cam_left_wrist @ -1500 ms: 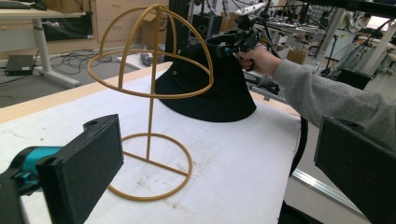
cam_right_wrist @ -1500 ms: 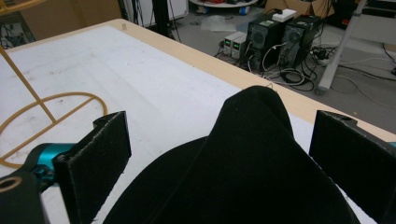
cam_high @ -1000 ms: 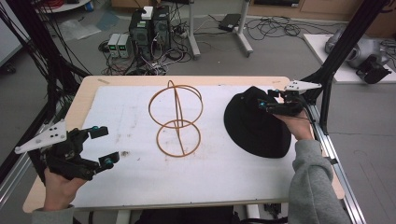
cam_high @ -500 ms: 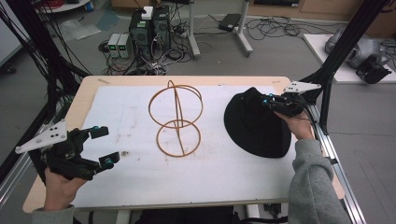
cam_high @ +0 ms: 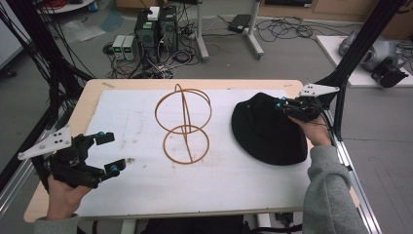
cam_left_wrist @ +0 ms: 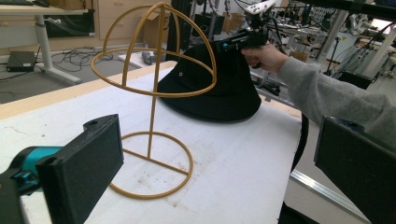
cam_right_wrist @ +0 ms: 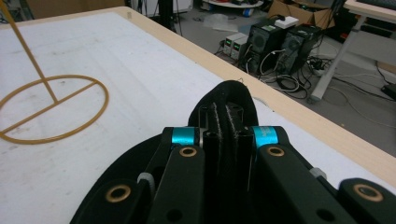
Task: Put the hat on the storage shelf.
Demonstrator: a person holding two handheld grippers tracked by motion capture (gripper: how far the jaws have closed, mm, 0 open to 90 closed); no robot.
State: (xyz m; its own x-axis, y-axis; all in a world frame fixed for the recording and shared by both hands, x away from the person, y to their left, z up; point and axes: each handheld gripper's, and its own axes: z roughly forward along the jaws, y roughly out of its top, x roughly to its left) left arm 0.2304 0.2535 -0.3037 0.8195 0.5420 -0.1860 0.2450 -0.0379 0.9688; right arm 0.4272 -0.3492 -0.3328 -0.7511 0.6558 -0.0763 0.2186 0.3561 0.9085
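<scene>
A black brimmed hat (cam_high: 265, 129) lies on the right of the white table cover, also seen as the hat (cam_left_wrist: 210, 88) and the hat (cam_right_wrist: 229, 100). My right gripper (cam_high: 287, 106) is shut on its crown, pinching a fold of cloth between the jaws (cam_right_wrist: 223, 135). A golden wire hat stand (cam_high: 184, 124) rises at the table's middle; the stand (cam_left_wrist: 154, 84) is upright, its base ring (cam_right_wrist: 51, 109) flat on the cover. My left gripper (cam_high: 104, 153) hovers open at the near left, jaws wide apart with nothing between them.
The white cover (cam_high: 146, 122) spans the wooden table (cam_high: 195, 83). Black frame posts (cam_high: 350, 53) stand at the right. Computers (cam_high: 156, 27) and cables lie on the floor beyond the far edge.
The right gripper has edged a little left on the hat's crown and closed on the cloth. The left gripper has stayed put.
</scene>
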